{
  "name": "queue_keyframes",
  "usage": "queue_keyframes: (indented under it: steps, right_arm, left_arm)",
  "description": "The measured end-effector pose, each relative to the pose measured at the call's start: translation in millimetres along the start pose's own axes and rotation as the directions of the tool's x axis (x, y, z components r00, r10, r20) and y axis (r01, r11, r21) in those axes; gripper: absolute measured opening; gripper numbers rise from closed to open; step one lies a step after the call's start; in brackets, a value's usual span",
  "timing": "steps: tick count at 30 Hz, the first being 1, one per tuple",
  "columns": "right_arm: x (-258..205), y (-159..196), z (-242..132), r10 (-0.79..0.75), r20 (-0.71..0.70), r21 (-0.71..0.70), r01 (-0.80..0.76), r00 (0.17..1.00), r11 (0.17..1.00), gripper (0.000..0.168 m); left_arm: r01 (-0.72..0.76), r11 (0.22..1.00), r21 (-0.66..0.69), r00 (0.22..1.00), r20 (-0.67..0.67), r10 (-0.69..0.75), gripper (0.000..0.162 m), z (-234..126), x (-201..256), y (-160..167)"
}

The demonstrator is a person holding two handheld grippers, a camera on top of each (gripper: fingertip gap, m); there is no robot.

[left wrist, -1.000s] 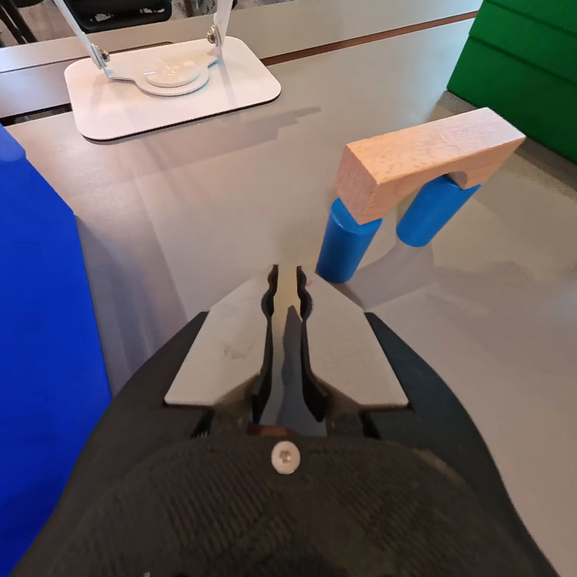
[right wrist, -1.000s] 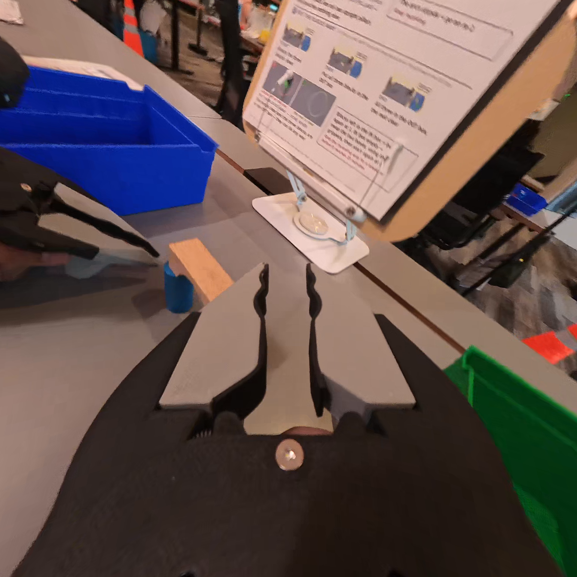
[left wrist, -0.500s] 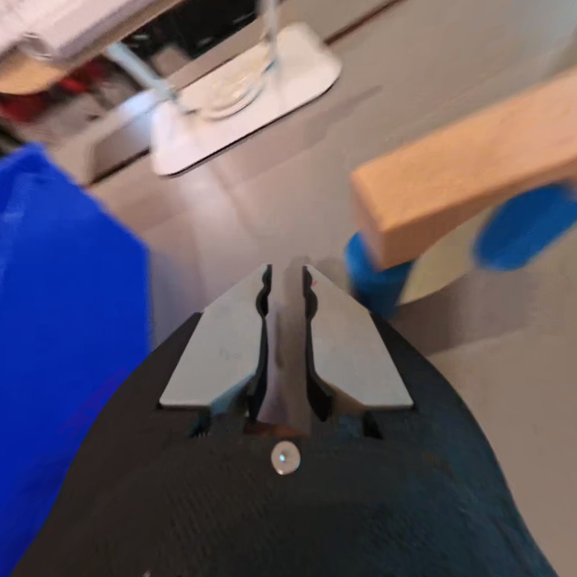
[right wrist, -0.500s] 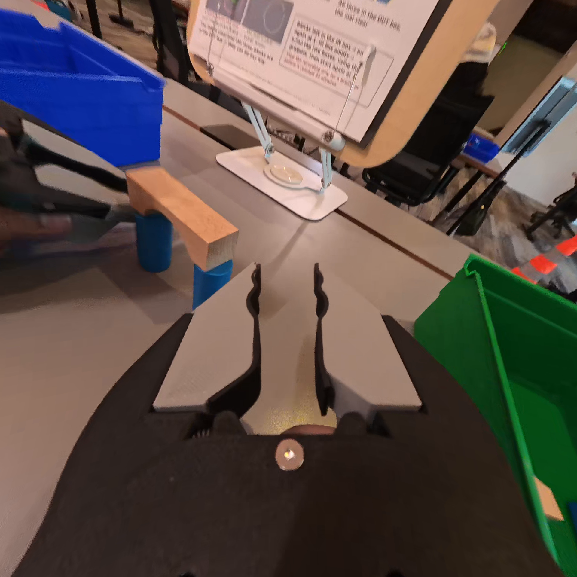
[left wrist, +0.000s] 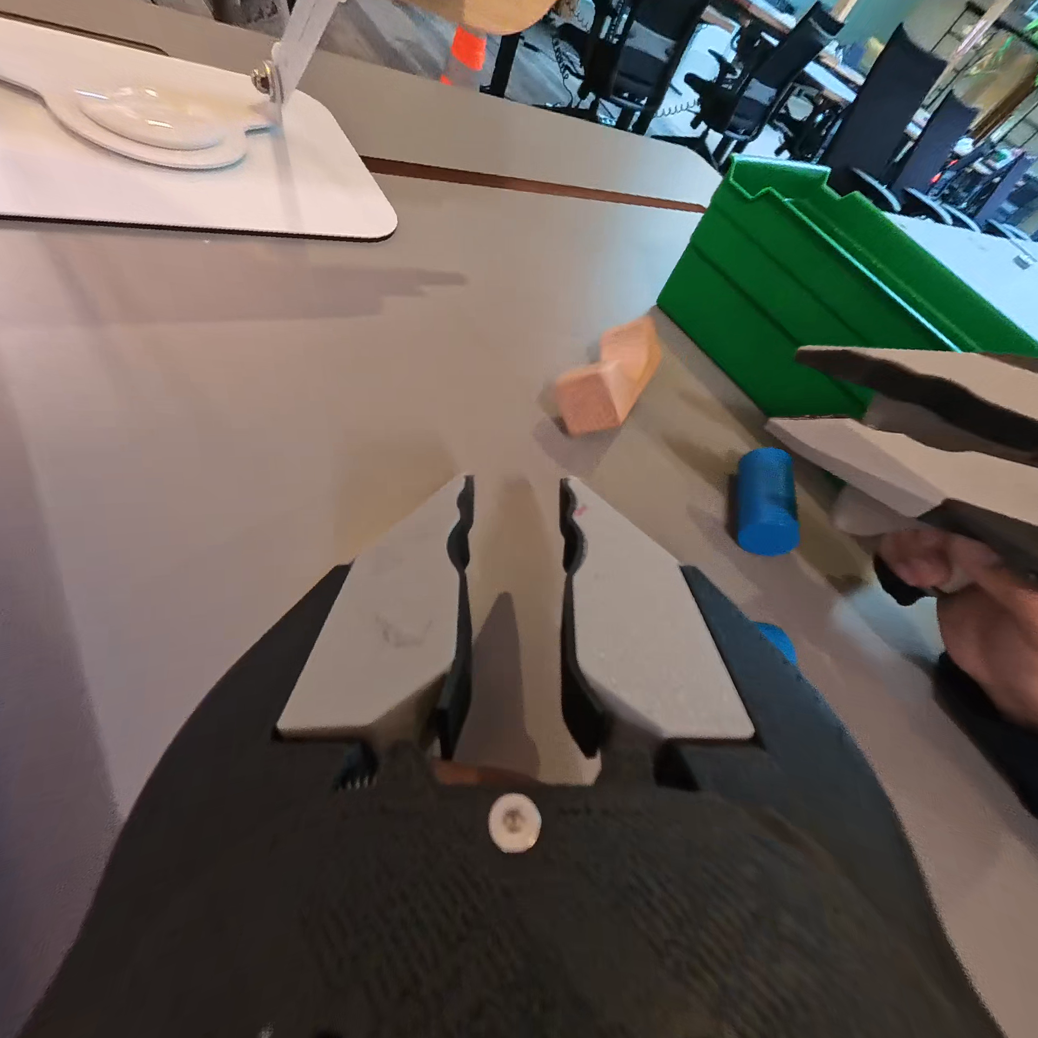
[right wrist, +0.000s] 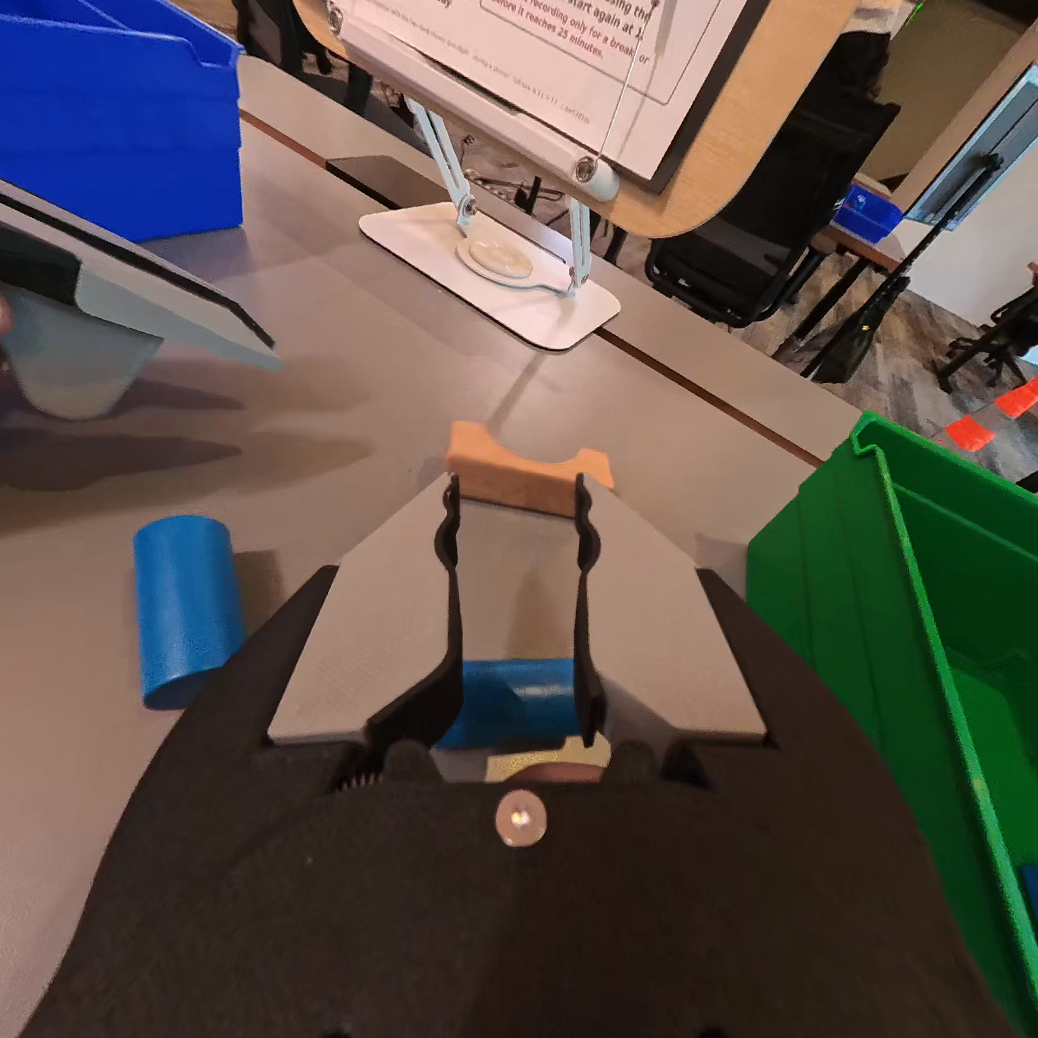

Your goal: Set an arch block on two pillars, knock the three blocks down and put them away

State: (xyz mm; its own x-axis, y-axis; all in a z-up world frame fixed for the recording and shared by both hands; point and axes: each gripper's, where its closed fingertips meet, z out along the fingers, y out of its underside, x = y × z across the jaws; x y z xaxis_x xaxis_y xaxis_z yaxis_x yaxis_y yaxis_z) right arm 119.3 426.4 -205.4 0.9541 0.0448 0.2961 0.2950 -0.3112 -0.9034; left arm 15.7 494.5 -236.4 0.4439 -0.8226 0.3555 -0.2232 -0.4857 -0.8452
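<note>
Already toppled, the arch block (right wrist: 525, 477) and two blue pillars (right wrist: 185, 609) lie scattered on the worktop (right wrist: 365, 393) beside the green bin (right wrist: 898, 590); left gripper (left wrist: 515, 483) and right gripper (right wrist: 514, 483), jaws parted and empty, have yet to put them away.

One wooden arch block (right wrist: 522, 477), two blue pillars (right wrist: 185, 606) (right wrist: 517, 702), one green bin (right wrist: 898, 618), one blue bin (right wrist: 112, 123), two tongs (right wrist: 514, 488) (left wrist: 514, 488).
</note>
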Motion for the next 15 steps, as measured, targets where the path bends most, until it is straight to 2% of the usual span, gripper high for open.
queue_keyframes:
  steps: [4,6,7,9,12,13,14,15]
  right_arm:
    - [-14,-8,-4,0.035,0.121,0.058,-0.042,0.992,0.997,0.041]
    - [-40,-22,-13,0.036,0.295,0.127,-0.077,0.955,0.989,0.043]
    - [-60,-28,-22,0.031,0.420,0.152,-0.104,0.907,0.983,0.042]
    - [-105,-32,-41,0.019,0.652,0.134,-0.140,0.758,0.981,0.042]
    - [-167,-2,-61,0.008,0.824,-0.013,0.004,0.566,1.000,0.066]
    - [-181,11,-62,-0.030,0.828,-0.027,0.094,0.559,0.995,0.066]
    - [-182,21,-53,-0.091,0.775,-0.035,0.187,0.625,0.982,0.067]
    - [-177,30,-42,-0.158,0.707,-0.045,0.267,0.689,0.963,0.052]
  left_arm:
    - [-0.061,0.998,-0.029,0.998,0.032,0.062,0.027,4,2,5]
    - [-0.082,0.996,-0.024,0.996,0.045,0.083,0.027,3,3,5]
    - [-0.085,0.996,-0.019,0.995,0.053,0.086,0.026,3,2,4]
    - [-0.073,0.997,-0.003,0.995,0.070,0.073,0.026,1,-1,2]
    - [-0.036,0.999,0.014,0.997,0.073,0.035,0.026,-1,-6,0]
    - [-0.027,1.000,0.013,0.997,0.073,0.026,0.026,-2,-7,0]
    - [-0.022,1.000,0.010,0.997,0.073,0.021,0.026,-2,-8,0]
    - [-0.021,1.000,0.009,0.997,0.073,0.020,0.026,-2,-8,1]
